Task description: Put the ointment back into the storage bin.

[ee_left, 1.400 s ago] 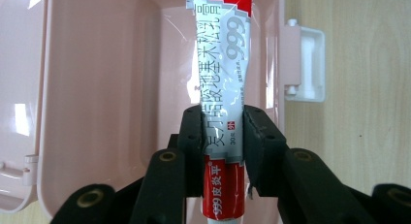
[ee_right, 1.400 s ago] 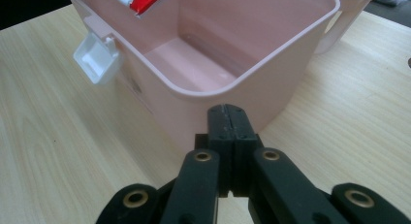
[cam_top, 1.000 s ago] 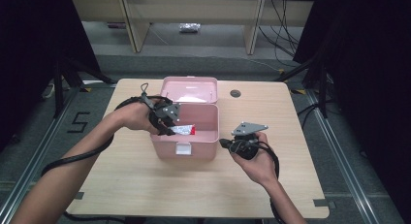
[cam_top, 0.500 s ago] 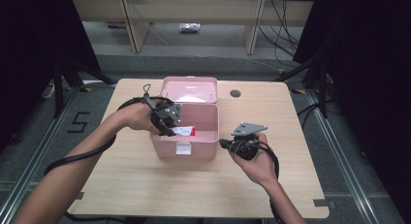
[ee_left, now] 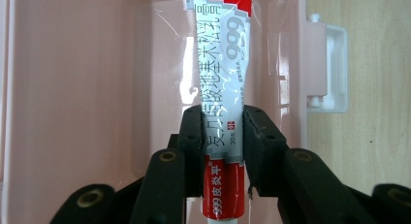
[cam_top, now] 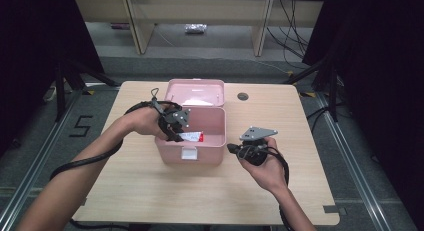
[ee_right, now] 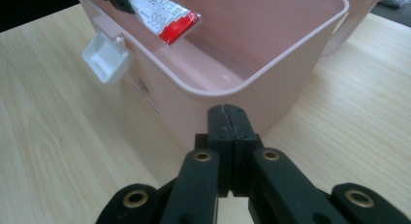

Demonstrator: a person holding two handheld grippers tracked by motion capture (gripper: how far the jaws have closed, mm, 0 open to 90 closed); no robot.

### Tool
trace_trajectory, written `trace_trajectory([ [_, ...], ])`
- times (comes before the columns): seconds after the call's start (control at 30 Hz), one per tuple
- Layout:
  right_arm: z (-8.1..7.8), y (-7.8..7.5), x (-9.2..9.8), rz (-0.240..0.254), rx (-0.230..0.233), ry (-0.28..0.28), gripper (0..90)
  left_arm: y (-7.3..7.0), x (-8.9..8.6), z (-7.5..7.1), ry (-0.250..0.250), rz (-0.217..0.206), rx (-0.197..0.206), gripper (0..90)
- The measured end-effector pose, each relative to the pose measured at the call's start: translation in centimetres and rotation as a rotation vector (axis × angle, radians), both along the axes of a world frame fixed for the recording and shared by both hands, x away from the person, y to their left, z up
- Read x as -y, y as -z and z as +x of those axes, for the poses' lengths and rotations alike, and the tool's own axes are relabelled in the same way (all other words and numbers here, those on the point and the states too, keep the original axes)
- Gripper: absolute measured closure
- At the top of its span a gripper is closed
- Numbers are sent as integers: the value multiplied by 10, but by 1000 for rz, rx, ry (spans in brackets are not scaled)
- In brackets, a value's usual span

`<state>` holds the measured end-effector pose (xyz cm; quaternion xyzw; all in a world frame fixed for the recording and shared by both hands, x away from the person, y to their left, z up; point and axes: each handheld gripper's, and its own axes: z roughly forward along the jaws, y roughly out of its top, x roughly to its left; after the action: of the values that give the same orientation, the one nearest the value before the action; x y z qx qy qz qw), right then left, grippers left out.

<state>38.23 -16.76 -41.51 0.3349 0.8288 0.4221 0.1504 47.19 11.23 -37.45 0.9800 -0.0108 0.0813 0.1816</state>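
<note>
**Ointment tube held over the open pink box**

We saw the left hand-held gripper (cam_top: 176, 127) reach in over the open pink box (cam_top: 212, 128), which stood near the middle of the wooden worktop (cam_top: 125, 191) with its lid (cam_top: 195, 91) tipped back behind it. In the left gripper view the two black jaws were clamped on a red-and-white ointment tube (ee_left: 224, 107), pressing its flat sides a little above the red end nearest the camera; the rest of the tube ran away from the jaws over the inside of the box. The white latch (ee_left: 328, 69) on the box's front wall sat just beside the tube's line, outside the wall.

From the right gripper view we saw the tube's red end (ee_right: 177, 26) hanging slanted above the box's cavity, clear of the floor of the box and near the wall with the latch. Whether it touched the rim we could not tell.

The right hand-held gripper (cam_top: 235, 148) rested low beside the box's right front corner, its jaws pressed together with nothing between them and their tips pointing at the box wall, just short of it. A small dark round hole (cam_top: 243, 96) lay in the worktop behind the box, well apart from both hands.
</note>
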Motion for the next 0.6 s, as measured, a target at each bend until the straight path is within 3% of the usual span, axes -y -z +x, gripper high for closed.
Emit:
trace_trajectory([
  [0.6, -1, -1, 3, 0, 4, 3, 900, 5, 4, 2, 0, 10, -17, 712],
])
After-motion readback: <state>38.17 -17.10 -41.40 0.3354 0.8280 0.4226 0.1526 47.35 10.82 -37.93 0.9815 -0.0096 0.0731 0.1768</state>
